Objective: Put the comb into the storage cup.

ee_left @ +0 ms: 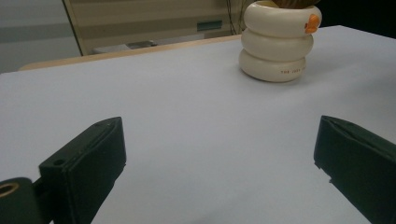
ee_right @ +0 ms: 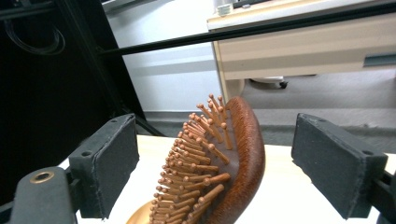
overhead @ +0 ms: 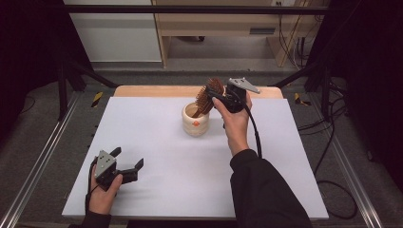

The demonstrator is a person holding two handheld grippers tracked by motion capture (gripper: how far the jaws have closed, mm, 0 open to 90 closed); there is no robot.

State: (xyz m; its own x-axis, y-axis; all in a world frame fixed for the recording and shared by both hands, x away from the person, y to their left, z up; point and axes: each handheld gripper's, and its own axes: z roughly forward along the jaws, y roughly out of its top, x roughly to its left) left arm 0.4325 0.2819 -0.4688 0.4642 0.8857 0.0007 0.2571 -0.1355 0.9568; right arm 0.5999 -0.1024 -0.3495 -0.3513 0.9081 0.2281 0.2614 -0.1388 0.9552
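Right gripper view has the right claw (ee_right: 212, 163) spread wide, its jaws either side of the brown hairbrush (ee_right: 219, 172) without touching, the brush's handle cut off below. High view shows the brush standing in a cream ringed cup (overhead: 195, 119) mid-surface (overhead: 157, 142), handle hidden inside. Left claw (overhead: 127, 158) rests wide open near the front edge; shelving (overhead: 214, 23) stands behind.

A white table (overhead: 157, 156) with a wooden far edge (overhead: 157, 90) occupies the centre of a black metal frame (overhead: 190, 9). Behind the table stand a white cabinet (overhead: 119, 35) and a light wooden desk (overhead: 223, 23). Black cables (overhead: 332, 147) lie on the grey floor (overhead: 43, 142) at the right.
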